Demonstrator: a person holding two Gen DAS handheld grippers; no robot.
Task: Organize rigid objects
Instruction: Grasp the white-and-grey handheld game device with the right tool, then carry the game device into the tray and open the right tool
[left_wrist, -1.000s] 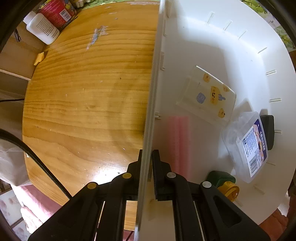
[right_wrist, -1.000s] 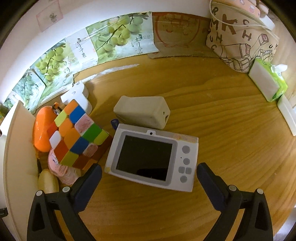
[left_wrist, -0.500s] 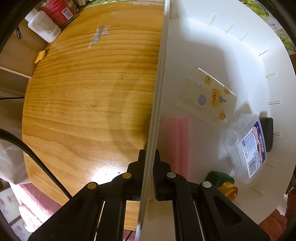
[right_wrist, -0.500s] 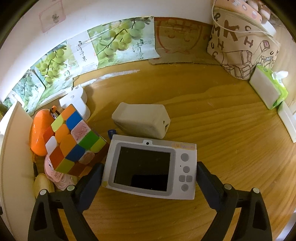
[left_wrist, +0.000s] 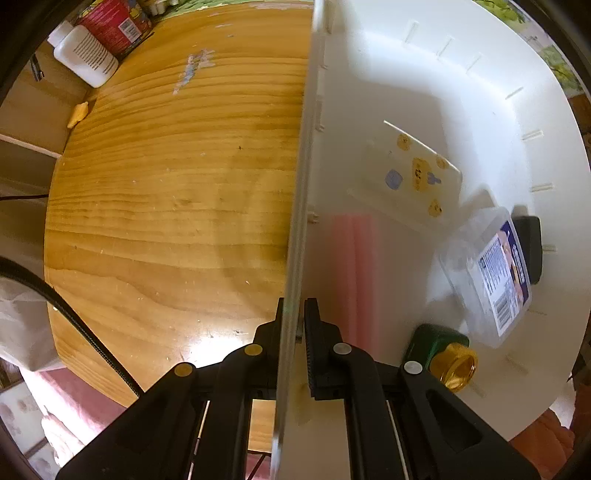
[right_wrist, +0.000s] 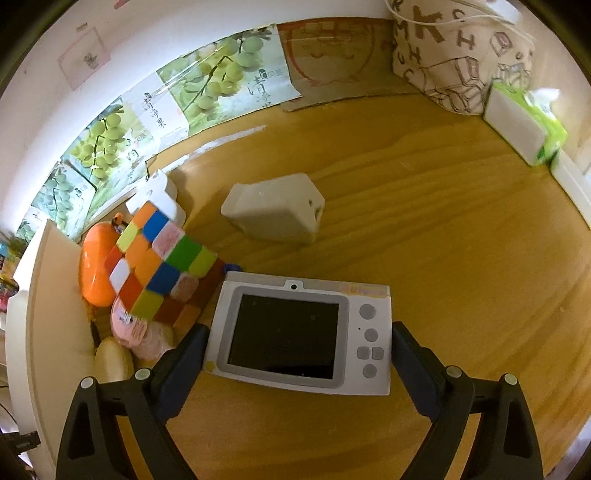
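My left gripper (left_wrist: 294, 317) points down and is shut on the side wall of a white bin (left_wrist: 306, 166). In the bin lie a clear card with yellow stickers (left_wrist: 413, 177), a clear labelled box (left_wrist: 491, 284), a black item (left_wrist: 530, 247) and a green bottle with a gold cap (left_wrist: 441, 350). In the right wrist view, a white toy camera (right_wrist: 288, 376) lies screen-up on the wooden table. My right gripper (right_wrist: 299, 330) straddles it, both pads against its short sides. Left of it is a colourful puzzle cube (right_wrist: 159, 266); behind it, a beige box (right_wrist: 275, 210).
Between cube and bin rim (right_wrist: 44, 314) sit an orange object (right_wrist: 94, 269), a pink item (right_wrist: 136, 328) and a white plug (right_wrist: 159, 195). Grape boxes (right_wrist: 207, 85), a tote bag (right_wrist: 454, 62) and tissues (right_wrist: 524, 125) line the back. A white bottle (left_wrist: 85, 55) stands far left.
The right gripper came forward around the camera and its jaws narrowed until the pads met its sides. The left gripper kept its hold on the bin wall and barely moved.
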